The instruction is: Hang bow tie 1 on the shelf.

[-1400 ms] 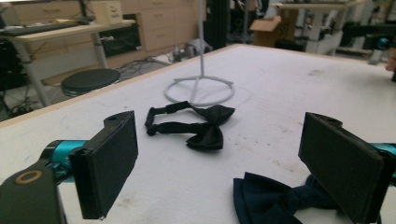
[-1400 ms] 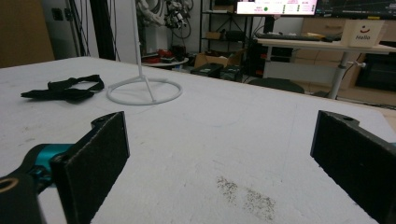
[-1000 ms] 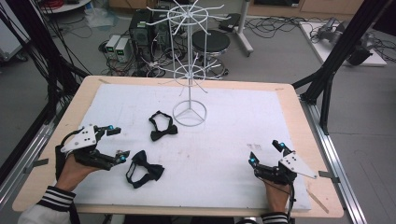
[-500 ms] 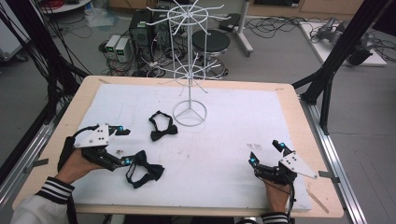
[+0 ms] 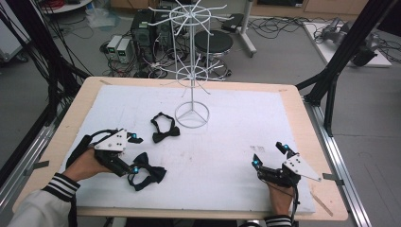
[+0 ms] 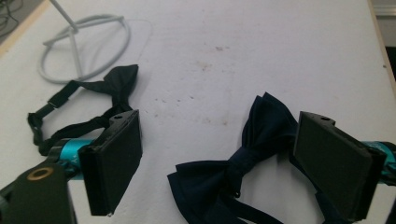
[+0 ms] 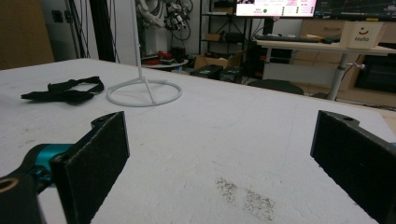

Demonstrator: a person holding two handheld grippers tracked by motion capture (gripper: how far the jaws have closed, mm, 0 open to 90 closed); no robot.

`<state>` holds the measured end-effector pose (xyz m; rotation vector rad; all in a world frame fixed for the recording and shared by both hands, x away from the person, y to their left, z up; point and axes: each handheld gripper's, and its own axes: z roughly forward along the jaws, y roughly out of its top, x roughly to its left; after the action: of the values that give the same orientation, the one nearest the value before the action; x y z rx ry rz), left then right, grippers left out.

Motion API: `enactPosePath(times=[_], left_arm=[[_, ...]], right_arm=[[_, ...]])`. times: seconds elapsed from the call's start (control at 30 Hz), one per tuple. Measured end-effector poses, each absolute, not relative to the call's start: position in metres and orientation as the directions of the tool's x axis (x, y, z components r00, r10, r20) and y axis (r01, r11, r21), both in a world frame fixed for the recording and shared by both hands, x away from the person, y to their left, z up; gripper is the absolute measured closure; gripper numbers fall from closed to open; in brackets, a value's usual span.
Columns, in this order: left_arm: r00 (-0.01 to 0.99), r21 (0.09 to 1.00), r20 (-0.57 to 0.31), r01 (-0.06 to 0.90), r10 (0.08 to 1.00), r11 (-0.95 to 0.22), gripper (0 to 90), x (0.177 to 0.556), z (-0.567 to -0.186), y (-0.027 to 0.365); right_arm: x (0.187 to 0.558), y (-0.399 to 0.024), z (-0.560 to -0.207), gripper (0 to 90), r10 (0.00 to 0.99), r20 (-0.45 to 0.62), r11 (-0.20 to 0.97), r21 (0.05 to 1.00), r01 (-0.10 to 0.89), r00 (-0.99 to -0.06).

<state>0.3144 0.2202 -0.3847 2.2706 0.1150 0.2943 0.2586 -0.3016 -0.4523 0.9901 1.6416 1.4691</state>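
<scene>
A dark bow tie [image 5: 147,174] lies on the white board [image 5: 227,123] at the front left. My left gripper [image 5: 135,153] straddles it. In the left gripper view the bow tie [image 6: 229,179] sits between the two pads [image 6: 116,156] with a gap on each side. The jaws have just been closing a little, and nothing is pressed. A second black bow tie [image 5: 165,128] with its strap lies farther back, near the wire stand's ring base [image 5: 191,115]. My right gripper [image 5: 269,154] rests open at the front right, with nothing between its pads [image 7: 95,158].
The tall white wire rack [image 5: 190,47] with hook arms rises from the ring base at the back middle of the board. The second bow tie [image 6: 93,100] and the ring base [image 6: 84,51] lie beyond my left jaw. The wooden table edge [image 5: 312,142] borders the board.
My left hand has slid right toward the near bow tie, so its jaws now stand over it. The right hand has stayed put.
</scene>
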Motion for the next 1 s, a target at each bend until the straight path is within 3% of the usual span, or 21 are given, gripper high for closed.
enactPosePath(times=[0.5, 1.0], left_arm=[[0.985, 0.626, 0.154, -0.04, 0.073, -0.779, 18.6, 0.322, -0.389, 0.195], [0.988, 0.522, 0.153, -0.084, -0.003, -0.849, 26.2, 0.33, -0.399, 0.183]], right_arm=[[0.258, -0.301, -0.452, 3.7, 0.892, -0.012, 0.057, 0.995, 0.086, -0.452], [0.258, -0.302, -0.452, 3.7, 0.892, -0.019, 0.06, 0.995, 0.077, -0.453]])
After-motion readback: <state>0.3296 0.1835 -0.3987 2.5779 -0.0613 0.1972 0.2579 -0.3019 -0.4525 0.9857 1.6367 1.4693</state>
